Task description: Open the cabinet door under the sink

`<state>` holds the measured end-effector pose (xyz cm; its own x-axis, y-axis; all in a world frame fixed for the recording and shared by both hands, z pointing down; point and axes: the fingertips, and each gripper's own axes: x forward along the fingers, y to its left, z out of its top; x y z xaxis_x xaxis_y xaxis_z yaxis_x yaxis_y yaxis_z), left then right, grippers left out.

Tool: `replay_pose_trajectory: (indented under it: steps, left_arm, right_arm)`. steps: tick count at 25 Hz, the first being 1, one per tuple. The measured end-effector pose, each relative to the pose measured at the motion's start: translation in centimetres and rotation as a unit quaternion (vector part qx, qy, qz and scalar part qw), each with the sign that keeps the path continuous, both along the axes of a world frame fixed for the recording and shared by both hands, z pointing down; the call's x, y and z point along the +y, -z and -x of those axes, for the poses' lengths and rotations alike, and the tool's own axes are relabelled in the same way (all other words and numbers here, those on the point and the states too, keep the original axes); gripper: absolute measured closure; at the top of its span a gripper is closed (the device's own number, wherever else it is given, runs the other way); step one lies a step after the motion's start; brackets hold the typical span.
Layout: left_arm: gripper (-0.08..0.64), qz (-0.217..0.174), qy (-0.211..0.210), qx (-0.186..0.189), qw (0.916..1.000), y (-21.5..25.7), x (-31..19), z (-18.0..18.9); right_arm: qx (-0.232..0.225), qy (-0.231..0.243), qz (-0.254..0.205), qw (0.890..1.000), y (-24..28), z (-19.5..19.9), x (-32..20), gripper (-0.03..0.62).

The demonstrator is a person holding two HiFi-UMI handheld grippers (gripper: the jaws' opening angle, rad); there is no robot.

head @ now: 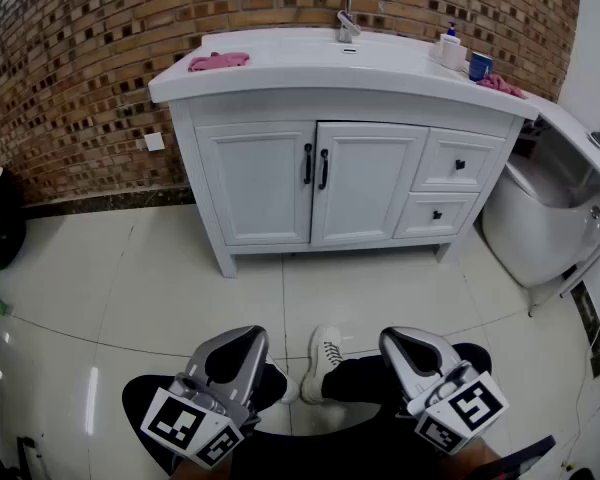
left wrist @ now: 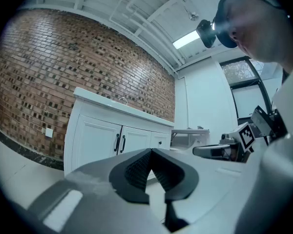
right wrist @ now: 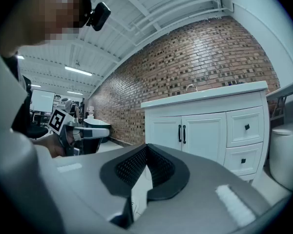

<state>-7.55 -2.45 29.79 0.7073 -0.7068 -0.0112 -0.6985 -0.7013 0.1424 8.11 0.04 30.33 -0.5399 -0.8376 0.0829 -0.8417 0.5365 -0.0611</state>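
A white vanity cabinet (head: pixel 345 118) stands against the brick wall with a sink on top. Its two doors (head: pixel 315 183) are closed, and two black bar handles (head: pixel 315 166) sit side by side at the middle seam. My left gripper (head: pixel 242 340) and right gripper (head: pixel 398 345) are held low near the person's legs, well short of the cabinet, both level. Each has its jaws together with nothing between them. The doors (left wrist: pixel 118 143) also appear ahead in the left gripper view, and the handles (right wrist: pixel 181 133) in the right gripper view.
Two small drawers (head: pixel 448 186) with black knobs sit right of the doors. A white toilet (head: pixel 545 218) stands at the right. On the counter lie a pink cloth (head: pixel 218 61), a soap bottle (head: pixel 450 46) and a blue cup (head: pixel 480 65). The person's white shoe (head: pixel 323 356) rests on the tiled floor.
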Motion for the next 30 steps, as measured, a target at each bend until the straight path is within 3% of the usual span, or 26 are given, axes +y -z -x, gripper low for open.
replay_pose_trajectory:
  steps: [20, 30]
  left_arm:
    - [0.554, 0.007, -0.006, -0.012, 0.9999, -0.8, -1.8, -0.9]
    - [0.554, 0.001, 0.008, -0.014, 0.9999, -1.4, -6.9, -1.5]
  right_arm:
    - [-0.003, -0.001, -0.001, 1.0, -0.7, -0.2, -2.0, 0.586]
    - [0.008, -0.036, 0.003, 0.999, -2.5, -2.1, -5.8, 0.586]
